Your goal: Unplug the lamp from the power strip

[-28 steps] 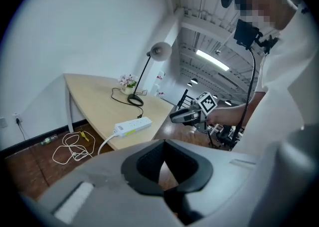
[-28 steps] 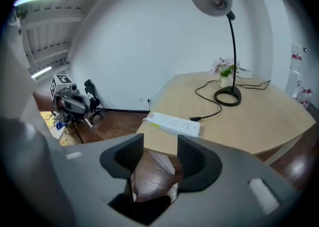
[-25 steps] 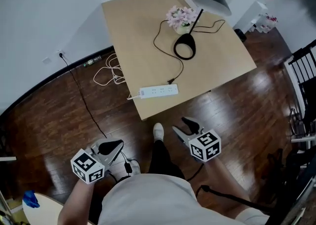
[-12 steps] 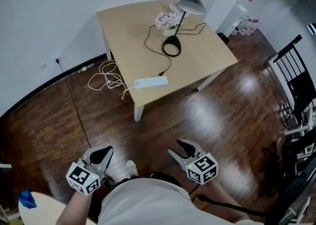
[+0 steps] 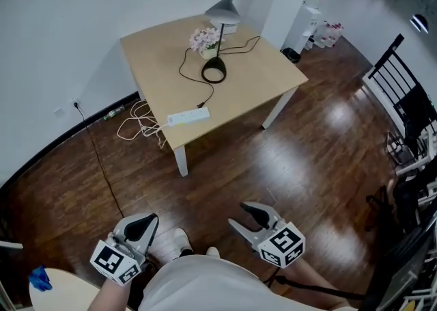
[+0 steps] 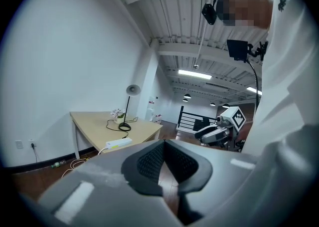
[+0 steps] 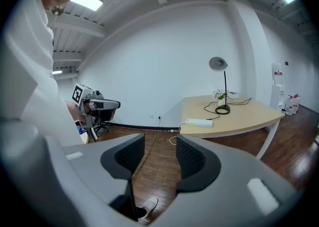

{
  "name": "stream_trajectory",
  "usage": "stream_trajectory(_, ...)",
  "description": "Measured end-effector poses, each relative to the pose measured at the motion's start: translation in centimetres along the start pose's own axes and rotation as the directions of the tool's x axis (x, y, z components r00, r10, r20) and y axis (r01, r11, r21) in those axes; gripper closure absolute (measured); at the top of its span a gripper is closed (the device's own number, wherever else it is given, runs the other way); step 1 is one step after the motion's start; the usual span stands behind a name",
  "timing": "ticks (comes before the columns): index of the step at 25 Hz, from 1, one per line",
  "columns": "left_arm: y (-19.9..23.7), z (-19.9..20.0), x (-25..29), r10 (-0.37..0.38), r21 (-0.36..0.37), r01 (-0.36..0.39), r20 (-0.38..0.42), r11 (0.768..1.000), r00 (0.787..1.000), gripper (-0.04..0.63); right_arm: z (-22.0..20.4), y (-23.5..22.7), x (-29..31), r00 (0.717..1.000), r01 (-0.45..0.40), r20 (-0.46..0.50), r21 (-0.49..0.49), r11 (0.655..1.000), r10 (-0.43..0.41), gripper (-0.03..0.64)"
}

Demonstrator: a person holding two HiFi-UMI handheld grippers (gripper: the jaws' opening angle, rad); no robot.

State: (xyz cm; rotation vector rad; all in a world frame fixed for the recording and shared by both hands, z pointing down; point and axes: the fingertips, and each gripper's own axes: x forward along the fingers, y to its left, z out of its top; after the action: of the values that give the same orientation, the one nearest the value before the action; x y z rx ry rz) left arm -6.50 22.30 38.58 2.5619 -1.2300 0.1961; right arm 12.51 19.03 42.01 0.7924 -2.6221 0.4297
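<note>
A grey desk lamp [image 5: 222, 9] stands on the wooden table [image 5: 259, 74] beside a pot of pink flowers [image 5: 203, 38]. Its black cord runs to a plug [image 5: 202, 106] at the white power strip [image 5: 188, 117] near the table's front edge. Both grippers hang over the floor, far short of the table. My left gripper [image 5: 140, 224] is shut, its pads meeting on nothing [image 6: 164, 143]. My right gripper [image 5: 249, 217] is open and has just been closing a little, with nothing between its fingers [image 7: 160, 143]. The strip [image 7: 199, 122] shows small and distant in the right gripper view.
White cable [image 5: 140, 122] lies coiled on the dark wood floor left of the table, below a wall socket [image 5: 74, 104]. A black railing [image 5: 403, 98] stands at the right. A pale round tabletop [image 5: 61, 292] with a blue object [image 5: 39, 279] sits at the bottom left.
The table has drawn away and shrunk in the head view, with more floor now between it and me. Both grippers have come back with me and stay low in the picture.
</note>
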Motion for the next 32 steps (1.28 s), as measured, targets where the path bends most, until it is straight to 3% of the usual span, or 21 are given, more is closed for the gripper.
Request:
stream_trajectory(5,-4.3,1.6,0.3,-0.039,0.049,0.038,0.024,0.998,0.999,0.589,0.5,0.8,-3.6,0.999,0.013,0.048,-0.029,0.999,-0.012,0.420)
stream_trajectory(12,-7.4,1.7,-0.3,-0.031,0.061,0.029,0.044,0.998,0.999,0.589,-0.3,1.4,-6.2,0.998,-0.006,0.067,-0.020,1.000,0.007,0.420)
stream_trajectory(24,-8.7,0.1,-1.7,0.011,0.042,-0.013,0.035,0.999,0.999,0.589,-0.5,3.2,-6.1,0.993,-0.055,0.102,-0.028,0.998,0.058,0.425)
stream_trajectory(32,-10.4,-1.0,-0.7,-0.020,0.045,0.019,0.014,0.999,1.000,0.589,-1.7,3.5,-7.2,0.993,-0.048,0.103,-0.039,0.998,0.052,0.425)
